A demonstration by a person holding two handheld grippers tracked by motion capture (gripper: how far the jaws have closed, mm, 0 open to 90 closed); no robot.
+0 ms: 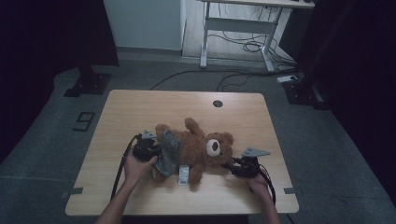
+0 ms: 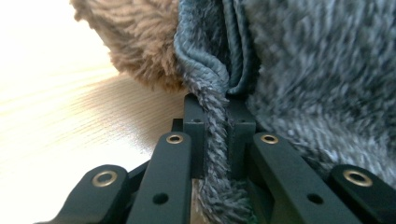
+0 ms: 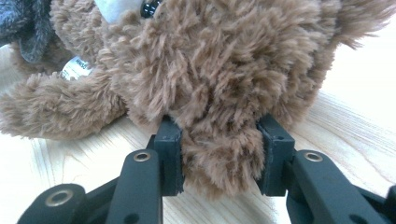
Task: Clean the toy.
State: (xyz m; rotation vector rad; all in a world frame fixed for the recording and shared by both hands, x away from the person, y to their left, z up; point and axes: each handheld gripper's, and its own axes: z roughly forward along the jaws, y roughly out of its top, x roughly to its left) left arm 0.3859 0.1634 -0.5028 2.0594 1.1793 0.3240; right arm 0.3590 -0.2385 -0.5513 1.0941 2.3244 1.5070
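Observation:
A brown teddy bear point(image 1: 196, 147) lies on its back across the wooden table point(image 1: 140, 112), head toward the right. A grey knitted cloth point(image 1: 169, 151) wraps its lower body. My left gripper point(image 1: 156, 151) is at the bear's left end, and in the left gripper view it point(image 2: 217, 126) is shut on a fold of the grey cloth point(image 2: 299, 70), beside brown fur point(image 2: 135, 37). My right gripper point(image 1: 231, 165) is at the bear's head; in the right gripper view it point(image 3: 219, 154) is shut on a tuft of the bear's head fur point(image 3: 210, 70).
A white label point(image 1: 184, 175) hangs from the bear near the table's front. A round cable hole point(image 1: 217, 103) sits at the table's far edge. Beyond the table stand a white desk frame point(image 1: 238, 28) and floor cables point(image 1: 252, 46).

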